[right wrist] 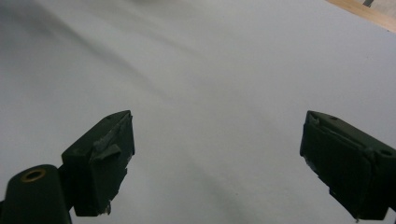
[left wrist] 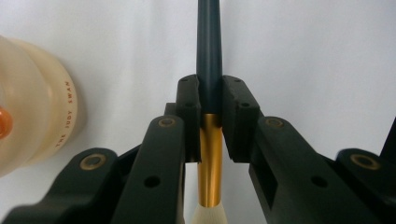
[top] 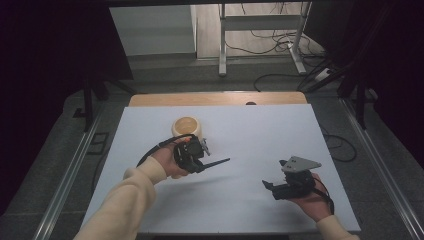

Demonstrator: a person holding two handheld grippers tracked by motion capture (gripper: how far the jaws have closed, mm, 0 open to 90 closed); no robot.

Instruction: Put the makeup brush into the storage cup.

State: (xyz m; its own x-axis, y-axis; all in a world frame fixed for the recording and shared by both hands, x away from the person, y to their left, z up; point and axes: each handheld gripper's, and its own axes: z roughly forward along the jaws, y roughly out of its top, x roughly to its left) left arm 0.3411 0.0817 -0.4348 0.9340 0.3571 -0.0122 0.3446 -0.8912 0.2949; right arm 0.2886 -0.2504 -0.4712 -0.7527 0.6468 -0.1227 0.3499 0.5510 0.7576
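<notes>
Here the left gripper (top: 200, 162) is clamped on a brush (left wrist: 208, 70), pads pinching it where the dark tapering handle meets its gold ferrule. In the left gripper view the pale bristle end shows at the bottom, back between the jaws, while the handle runs straight on past the fingertips. From the high view, then, the brush's long axis lies nearly level over the white table cover (top: 260, 130), the thin handle tip pointing right and a little far, toward the middle of the table. The cream-coloured jar (top: 187, 127) stands just on the far side of the left hand, near but not touching the brush. The right gripper (top: 272, 187) hovers low at the near right, jaws spread wide and empty, aimed leftward over bare cover. It stands well apart from the handle tip. If the brush is to go to the jar, the left hand is much nearer, and I judge it must turn the brush about first.
</notes>
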